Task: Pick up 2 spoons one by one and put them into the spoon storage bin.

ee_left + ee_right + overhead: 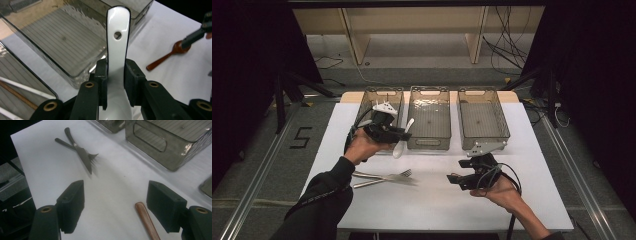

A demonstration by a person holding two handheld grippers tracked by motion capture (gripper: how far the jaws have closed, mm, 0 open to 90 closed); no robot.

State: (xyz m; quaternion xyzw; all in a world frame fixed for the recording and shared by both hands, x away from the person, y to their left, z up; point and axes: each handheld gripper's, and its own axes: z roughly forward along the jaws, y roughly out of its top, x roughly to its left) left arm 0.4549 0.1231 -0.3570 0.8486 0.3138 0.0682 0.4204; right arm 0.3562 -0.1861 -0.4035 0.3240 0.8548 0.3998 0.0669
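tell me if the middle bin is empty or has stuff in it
Empty as far as shown: the middle bin shows a bare ribbed floor. The white spoon sits clamped in the left gripper, outside it.

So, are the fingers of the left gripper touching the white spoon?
Touching. In the left gripper view both fingers of the left gripper press the white spoon handle from either side, with no gap.

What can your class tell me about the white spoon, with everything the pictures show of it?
The white spoon looks like glossy ceramic, a soup-spoon shape with a flat, broad handle that has a small round hole near its squared end. The left gripper is shut on it, with the black pads pressing both edges of the handle just above the bowl. It is lifted off the table, handle pointing toward the middle clear basket. In the high view it hangs at that basket's near left corner, bowl lowest.
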